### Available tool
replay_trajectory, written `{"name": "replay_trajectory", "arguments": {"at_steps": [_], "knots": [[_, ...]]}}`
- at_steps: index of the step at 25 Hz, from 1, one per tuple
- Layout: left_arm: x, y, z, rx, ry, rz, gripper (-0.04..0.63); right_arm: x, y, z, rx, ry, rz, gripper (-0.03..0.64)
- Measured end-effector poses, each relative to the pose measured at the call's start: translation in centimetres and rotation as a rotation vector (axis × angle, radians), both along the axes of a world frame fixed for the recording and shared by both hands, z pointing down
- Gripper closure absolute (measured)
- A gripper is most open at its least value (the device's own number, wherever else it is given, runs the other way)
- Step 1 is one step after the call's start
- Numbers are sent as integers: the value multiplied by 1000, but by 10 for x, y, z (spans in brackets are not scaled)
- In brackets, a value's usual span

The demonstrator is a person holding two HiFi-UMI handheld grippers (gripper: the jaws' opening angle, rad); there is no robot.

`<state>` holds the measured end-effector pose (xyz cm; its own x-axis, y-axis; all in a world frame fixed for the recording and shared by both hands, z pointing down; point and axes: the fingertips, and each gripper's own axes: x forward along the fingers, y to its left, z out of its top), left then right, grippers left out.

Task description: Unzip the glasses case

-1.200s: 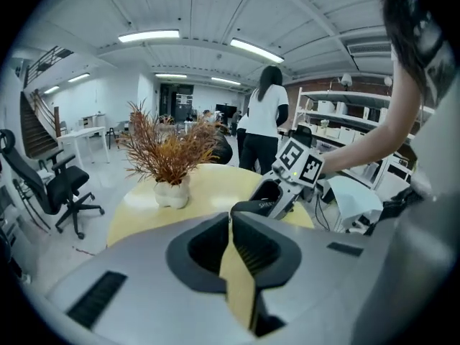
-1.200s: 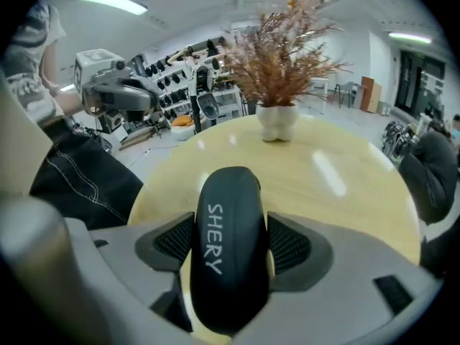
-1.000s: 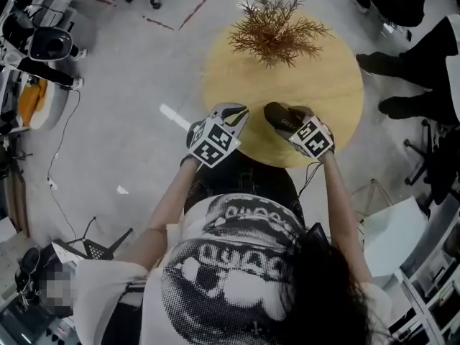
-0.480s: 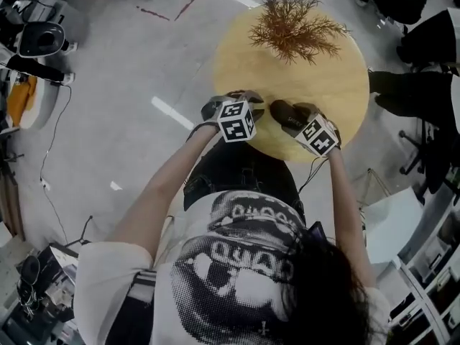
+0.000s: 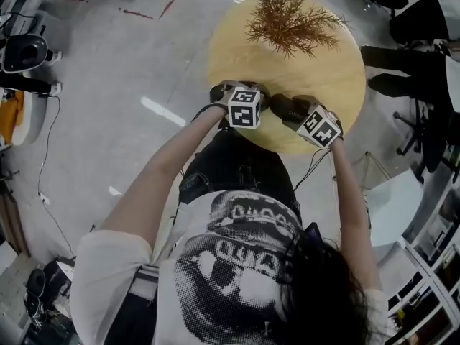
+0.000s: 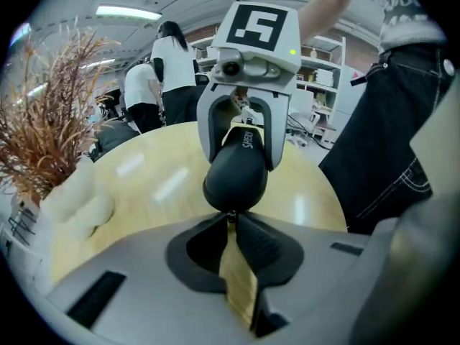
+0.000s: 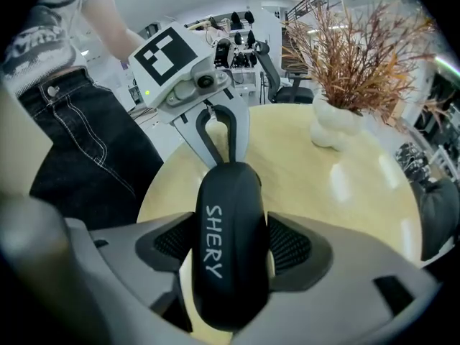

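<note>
The round table (image 5: 316, 70) lies beneath both pairs of fingers. My right gripper (image 7: 231, 232) clamps the glasses case (image 7: 227, 286) across its middle. I judge the case a stiff, smooth, light shell that could twist in the grip. Just past those fingertips, my left gripper (image 6: 231, 221) is pinched nearly shut at the case's end, seemingly on the tiny zip pull (image 6: 231, 215) — the right place to hold.

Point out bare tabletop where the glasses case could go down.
Free: the band between the dried plant in its white vase and the glasses case, and the round table's right flank beyond the right gripper. Crowded: the near edge, where the right gripper clamps the case and the left gripper nips its end.
</note>
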<state>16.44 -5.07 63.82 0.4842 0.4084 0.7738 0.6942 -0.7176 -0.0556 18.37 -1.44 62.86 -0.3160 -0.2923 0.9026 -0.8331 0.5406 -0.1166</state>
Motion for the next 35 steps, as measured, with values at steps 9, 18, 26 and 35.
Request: {"name": "replay_trajectory", "arguments": {"at_steps": [9,18,26,35], "knots": [[-13,13,-1,-82,-15,-32,583,2,-1,3,-19,-16,43,296],[-17,10,-2,-131,-19,-253,583,-3,-5,4,-54,-66,196,295],[-13,8,2,-113,-60,-405,583,-1,-2,-1,-79,-131,183,265],[-12,9,3,-16,-79,-458,583,-9,-8,-1,-173,-289,-14,288]]}}
